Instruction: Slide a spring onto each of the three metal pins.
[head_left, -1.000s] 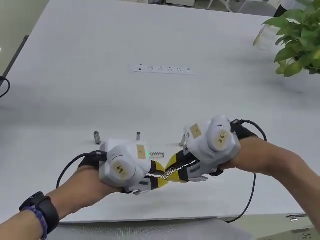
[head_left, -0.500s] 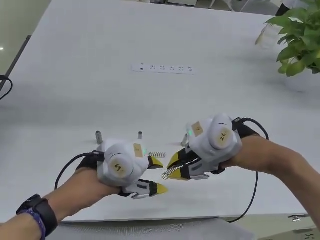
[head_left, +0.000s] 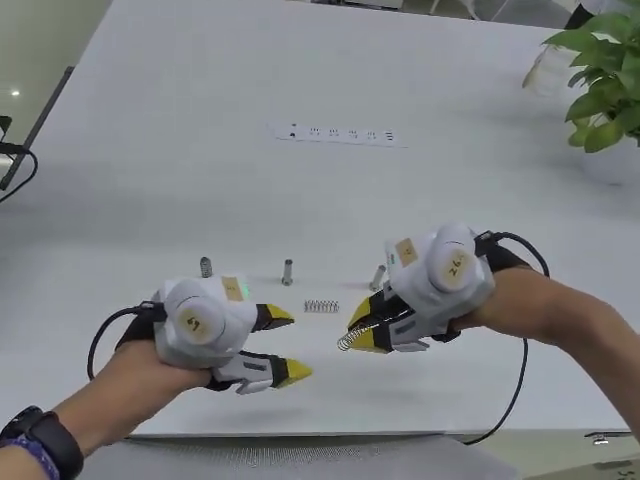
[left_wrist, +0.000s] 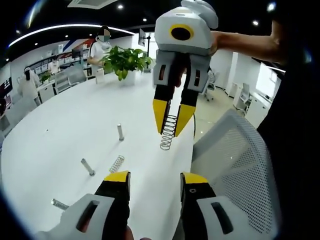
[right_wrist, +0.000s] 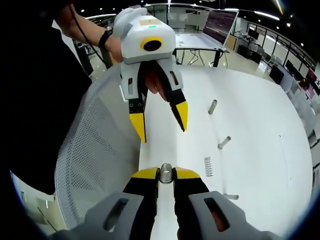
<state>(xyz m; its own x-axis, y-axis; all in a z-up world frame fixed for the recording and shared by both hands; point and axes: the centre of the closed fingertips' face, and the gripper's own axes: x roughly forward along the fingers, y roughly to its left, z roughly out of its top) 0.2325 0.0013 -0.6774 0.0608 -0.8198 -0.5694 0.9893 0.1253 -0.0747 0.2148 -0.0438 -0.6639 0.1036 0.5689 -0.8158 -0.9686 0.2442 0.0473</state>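
the right claw (head_left: 365, 331) clamped a thin silvery coiled spring (left_wrist: 168, 132) jutting past its tips, the left claw (head_left: 291, 345) facing it, spread apart.

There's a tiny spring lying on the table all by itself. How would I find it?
Look at the white table and find the row of three metal pins near its front edge. Just in front of them, a little right of the middle one, lies the loose spring. It lies flat with nothing holding it, while the other spring is pinched in the right hand-held gripper.
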